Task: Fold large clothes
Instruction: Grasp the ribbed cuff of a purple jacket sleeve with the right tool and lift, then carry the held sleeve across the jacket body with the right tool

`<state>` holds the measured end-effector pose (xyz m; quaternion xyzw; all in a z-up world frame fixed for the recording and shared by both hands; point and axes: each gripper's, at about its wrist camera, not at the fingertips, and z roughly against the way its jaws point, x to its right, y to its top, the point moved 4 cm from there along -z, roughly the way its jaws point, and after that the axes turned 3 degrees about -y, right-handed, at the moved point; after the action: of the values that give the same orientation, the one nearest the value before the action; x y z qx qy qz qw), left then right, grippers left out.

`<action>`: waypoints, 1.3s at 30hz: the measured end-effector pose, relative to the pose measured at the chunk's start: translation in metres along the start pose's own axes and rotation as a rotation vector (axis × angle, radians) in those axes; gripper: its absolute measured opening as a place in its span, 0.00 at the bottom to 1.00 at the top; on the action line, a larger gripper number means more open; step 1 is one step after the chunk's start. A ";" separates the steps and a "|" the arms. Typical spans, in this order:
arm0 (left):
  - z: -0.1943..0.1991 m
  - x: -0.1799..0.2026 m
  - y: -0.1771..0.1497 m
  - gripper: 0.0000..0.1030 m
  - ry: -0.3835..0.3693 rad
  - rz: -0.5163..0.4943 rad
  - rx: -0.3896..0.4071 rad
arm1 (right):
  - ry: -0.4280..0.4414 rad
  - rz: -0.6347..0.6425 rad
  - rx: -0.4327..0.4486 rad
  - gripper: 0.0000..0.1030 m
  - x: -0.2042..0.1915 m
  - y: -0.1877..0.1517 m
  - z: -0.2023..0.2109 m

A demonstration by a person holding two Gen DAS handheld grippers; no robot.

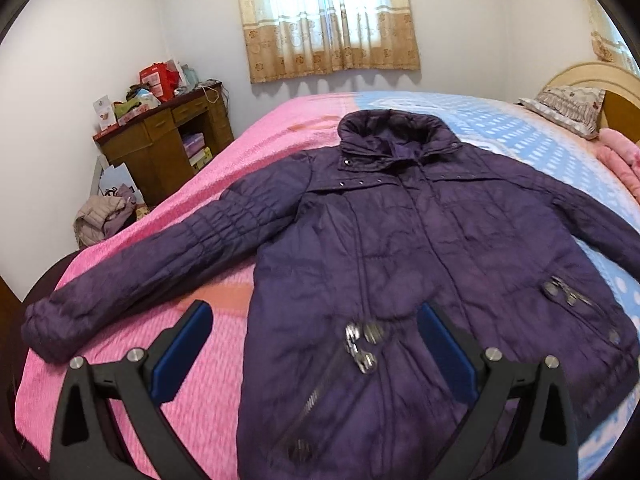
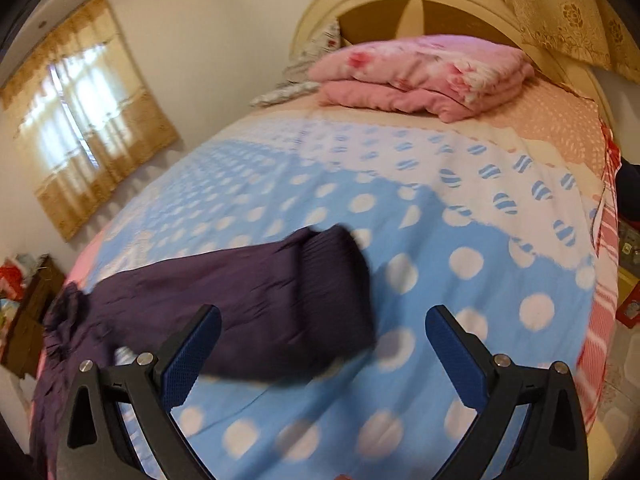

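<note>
Both fingers [image 1: 200, 332] wide apart, empty.

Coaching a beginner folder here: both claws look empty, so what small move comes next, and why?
Probably lower the right claw onto the sleeve cuff and close. The purple jacket lies flat, sleeves spread, and the open claw hovers nearest that cuff, ready to fold it inward.

White walls, curtained window [image 1: 328, 16] daylit, cluttered wooden desk [image 1: 168, 140] in corner, arched headboard [image 2: 420, 4], possibly cream.
</note>
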<state>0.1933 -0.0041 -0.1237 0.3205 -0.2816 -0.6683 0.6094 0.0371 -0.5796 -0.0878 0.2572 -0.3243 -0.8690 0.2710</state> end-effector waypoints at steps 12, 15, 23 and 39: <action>-0.046 -0.025 -0.002 1.00 0.081 0.026 -0.078 | 0.104 0.077 -0.101 0.38 -0.017 0.010 -0.048; -0.046 -0.027 -0.003 1.00 0.069 0.034 -0.082 | 0.105 0.109 -0.076 0.35 -0.026 0.022 -0.039; -0.041 -0.030 0.000 1.00 0.033 0.061 -0.061 | 0.141 0.196 0.047 0.33 -0.080 0.074 0.007; -0.026 -0.045 -0.003 1.00 -0.041 0.130 -0.031 | 0.285 0.623 0.312 0.29 -0.296 0.101 0.130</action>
<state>0.2136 0.0412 -0.1390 0.2782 -0.3039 -0.6382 0.6503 0.2002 -0.4003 0.1493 0.3028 -0.4745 -0.6406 0.5223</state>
